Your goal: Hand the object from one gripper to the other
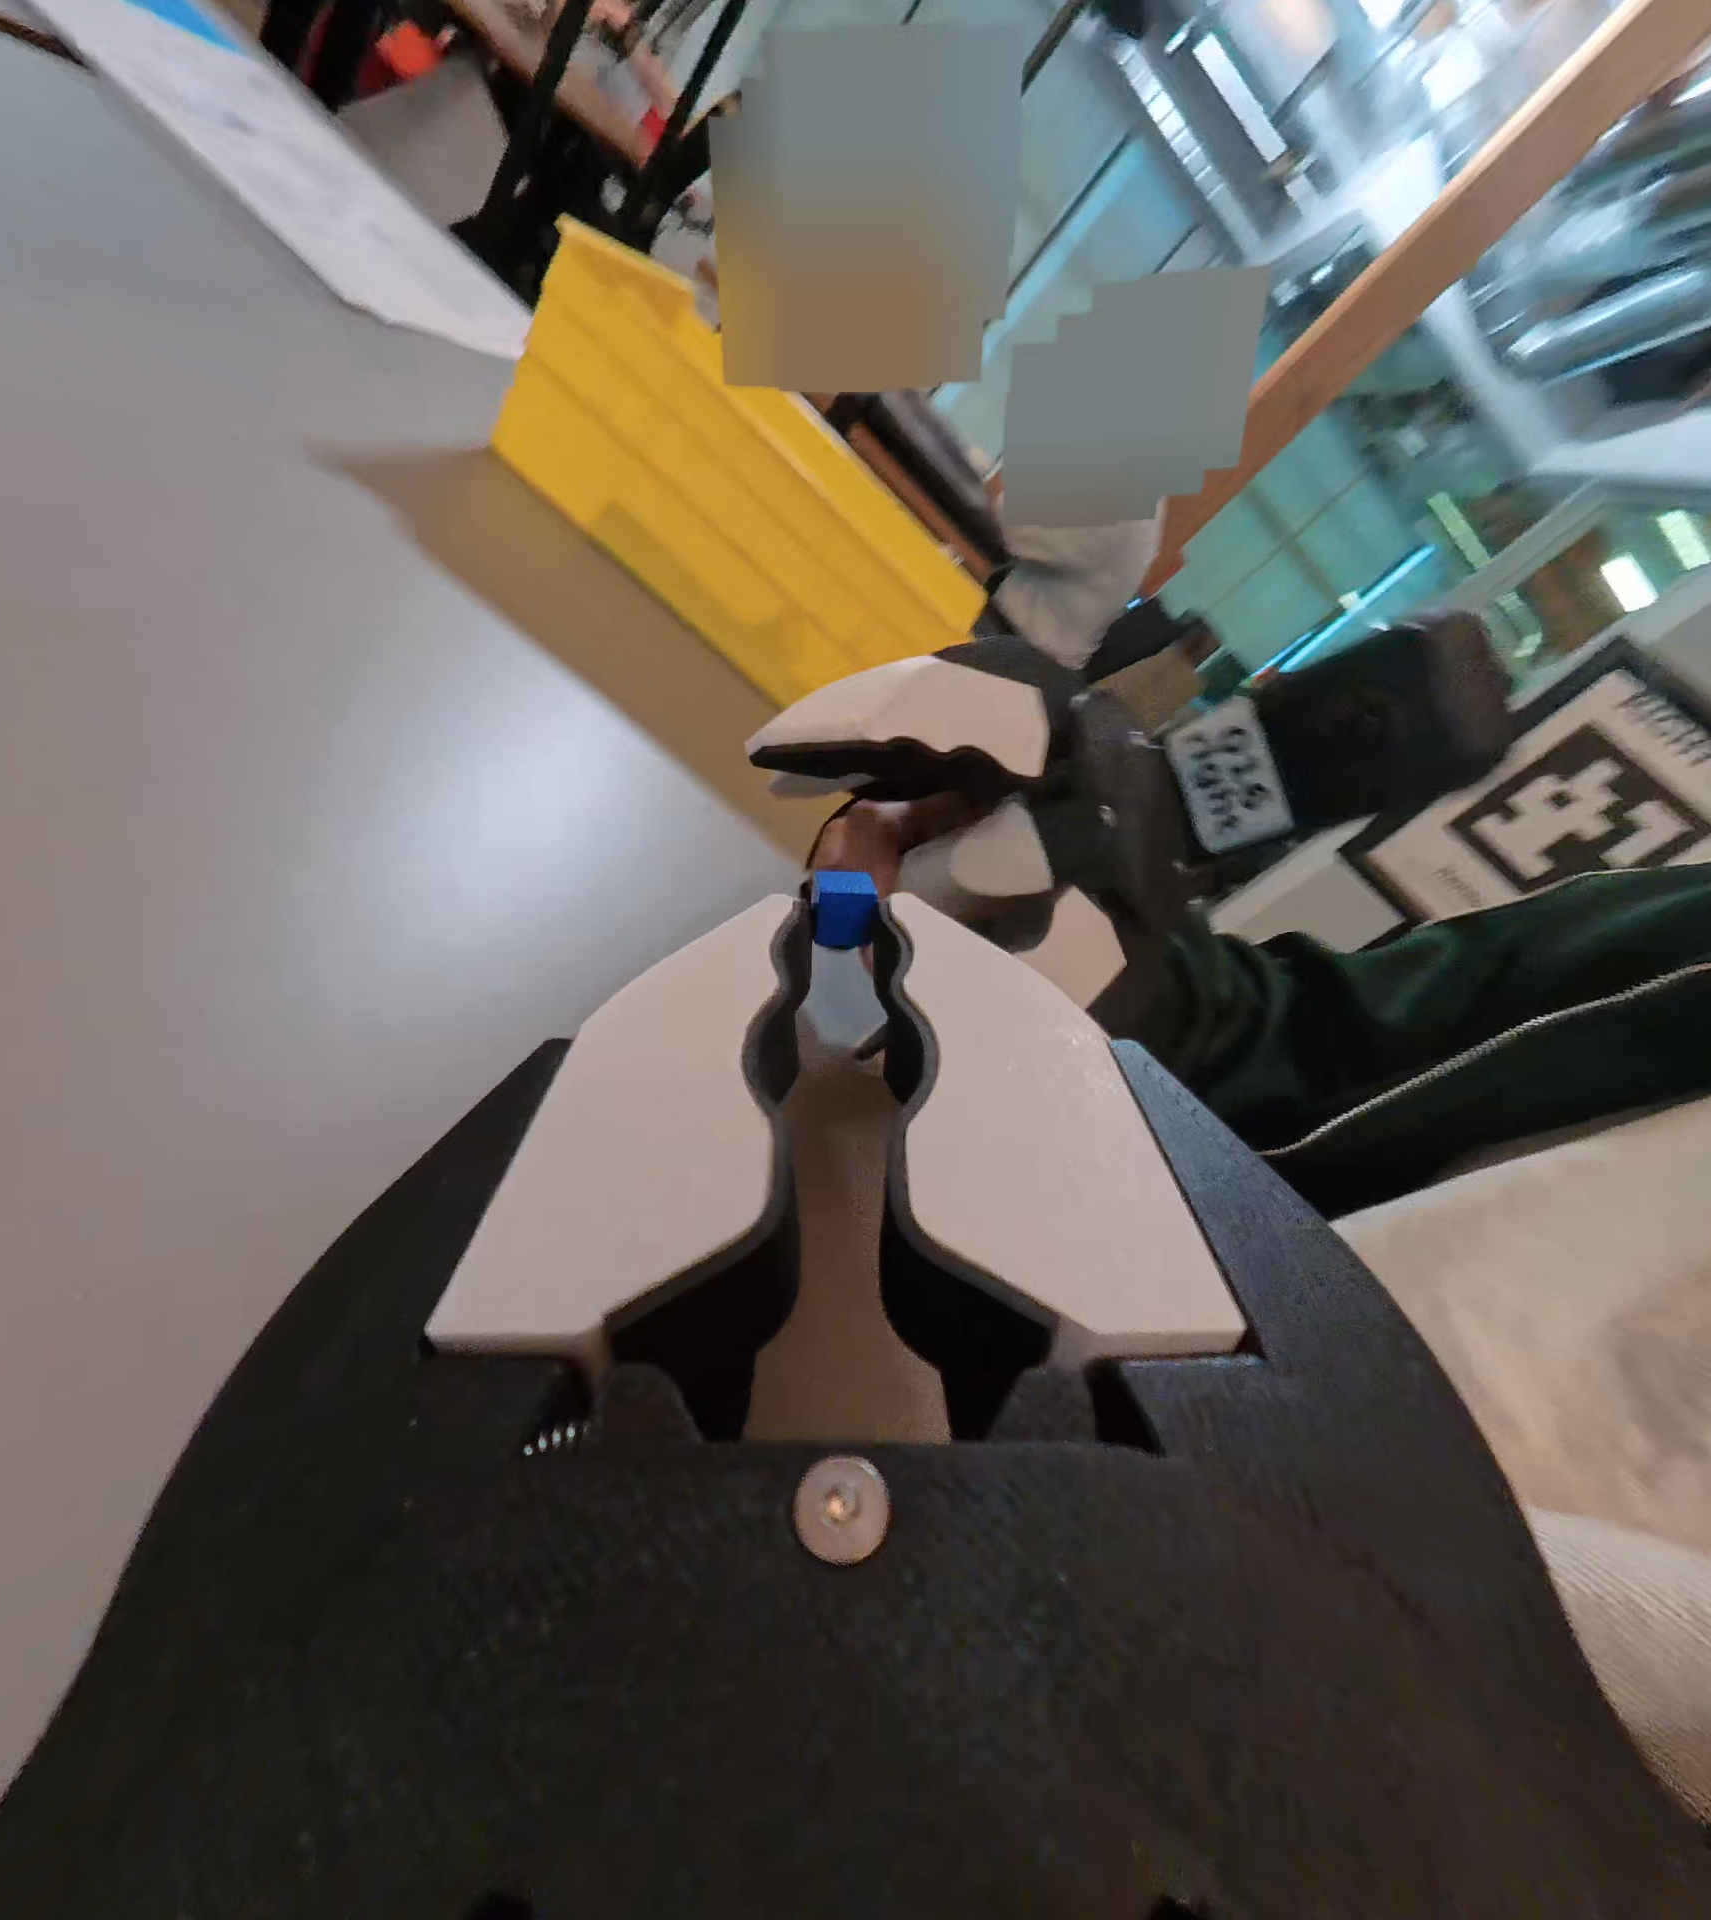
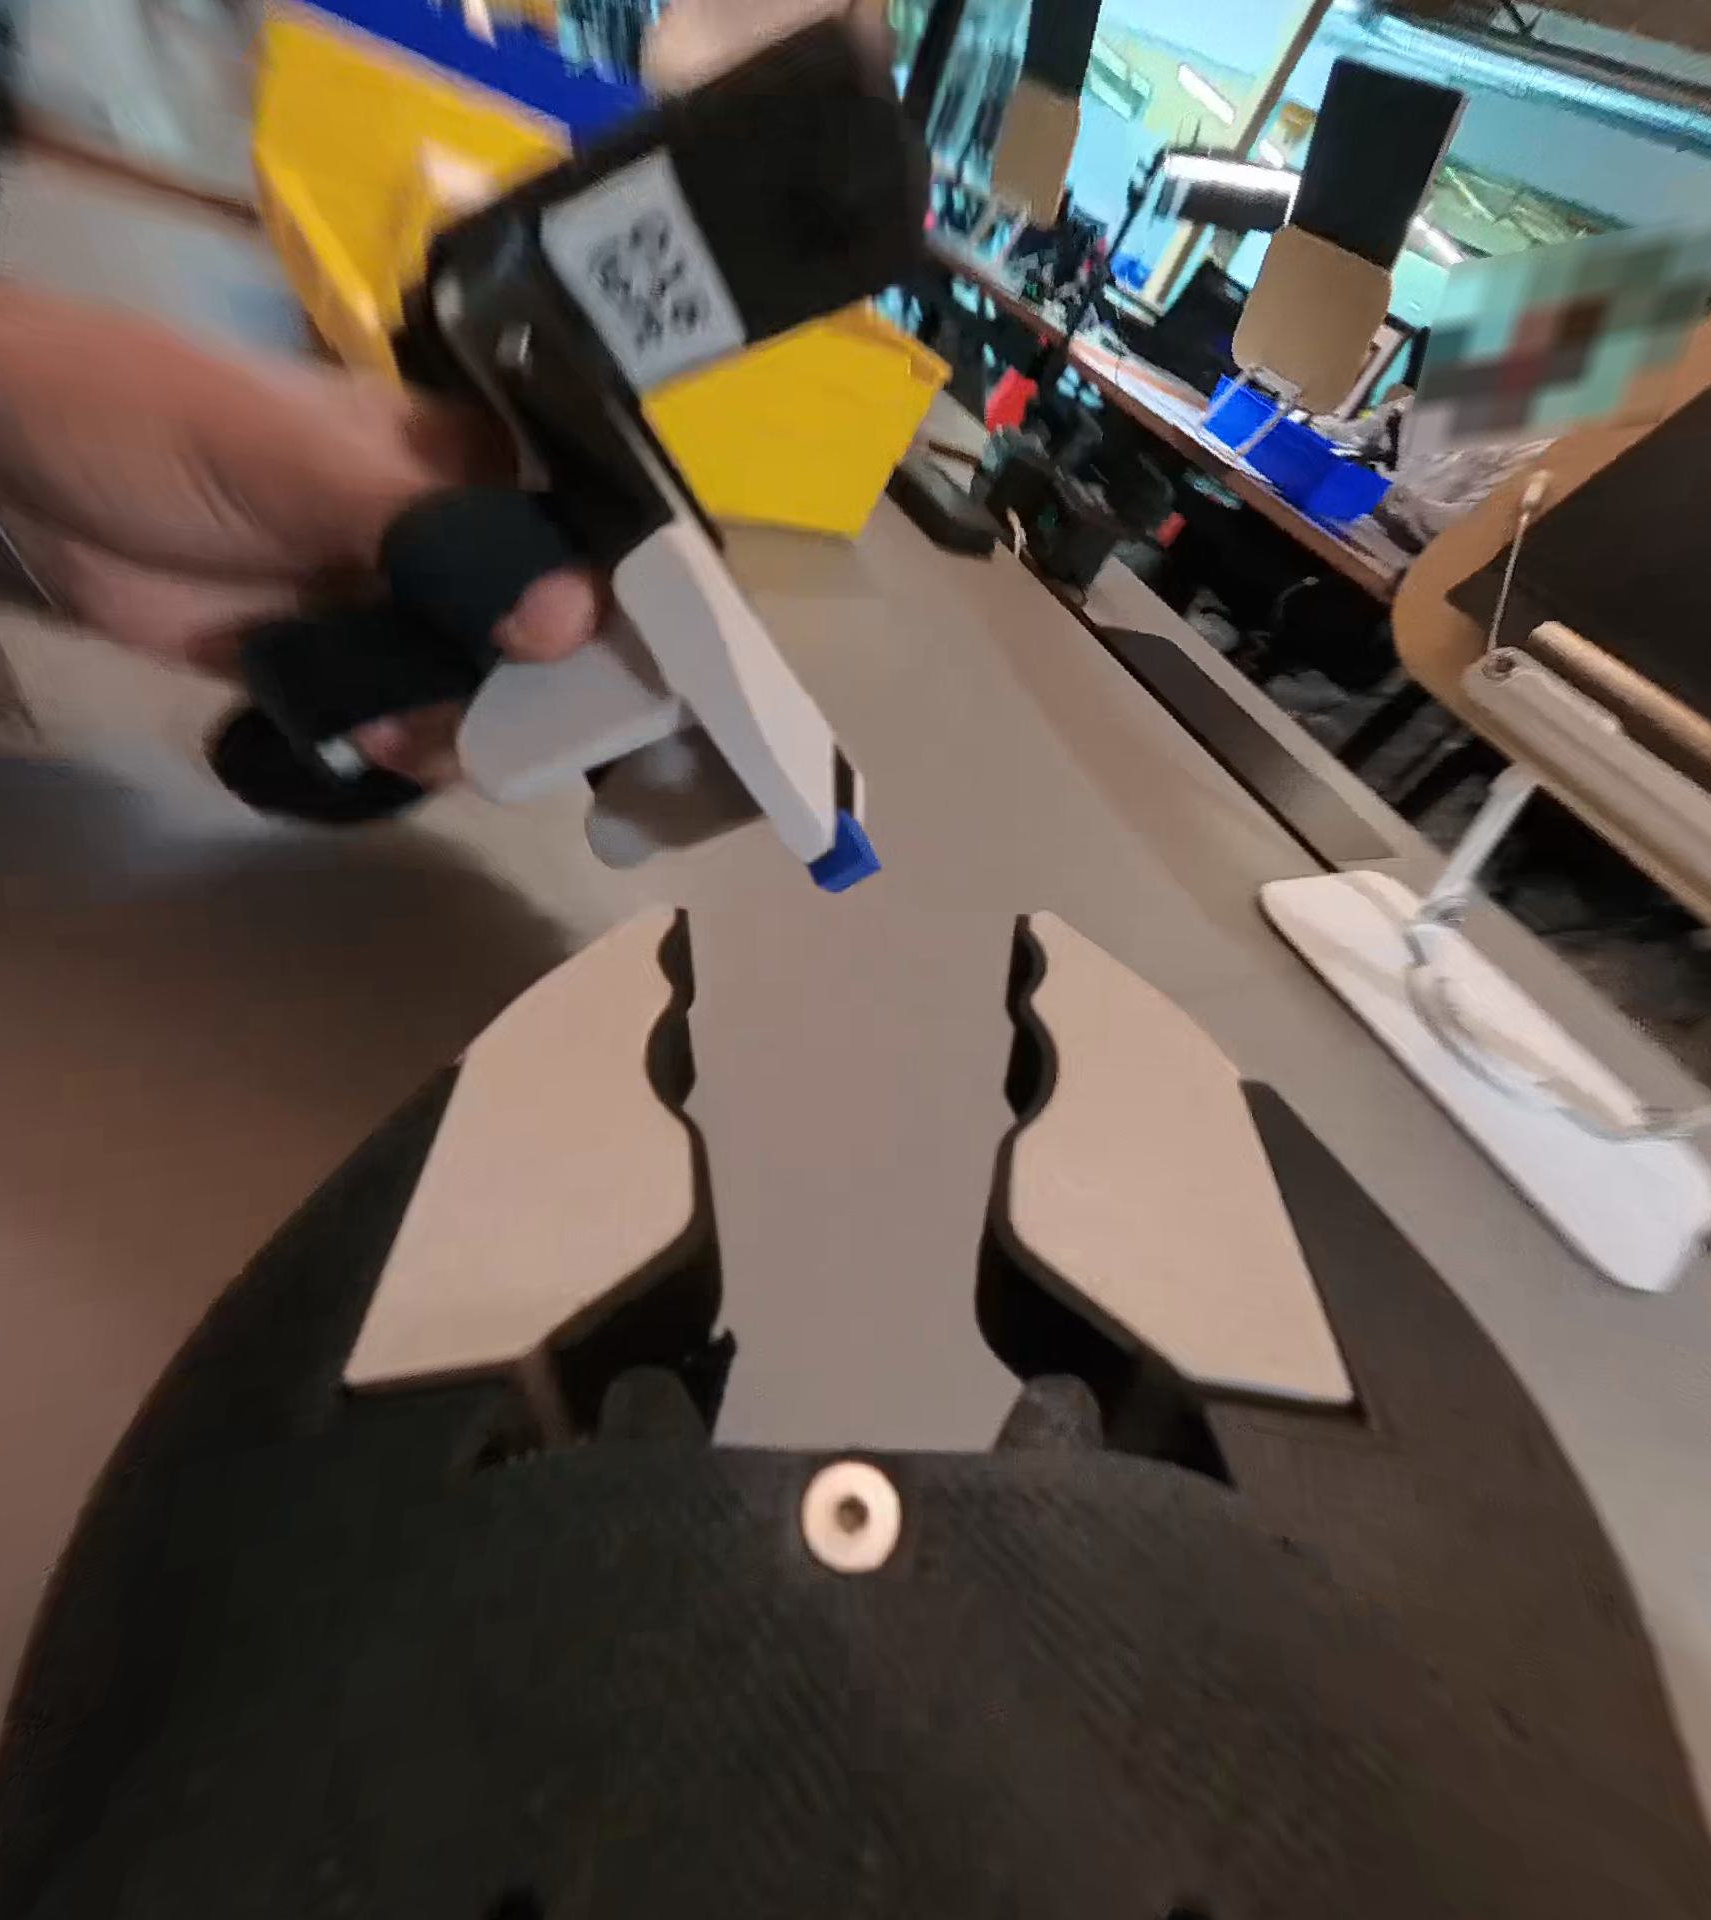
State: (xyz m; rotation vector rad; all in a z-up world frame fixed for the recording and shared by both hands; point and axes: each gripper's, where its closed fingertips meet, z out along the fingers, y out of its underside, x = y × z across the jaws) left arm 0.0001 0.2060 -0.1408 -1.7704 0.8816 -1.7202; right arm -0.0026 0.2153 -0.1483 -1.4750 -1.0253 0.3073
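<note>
The left gripper (image 1: 843,920) was clamped on the small blue cube (image 1: 844,920) at its fingertips, holding it in the air above the grey table (image 1: 207,831). The right gripper (image 2: 851,925) stood with its jaws wide apart and nothing between them, the cube (image 2: 846,857) just beyond its tips. Contact between them appeared absent, though blur limited certainty. Farther back sat a yellow bin (image 1: 705,499).
</note>
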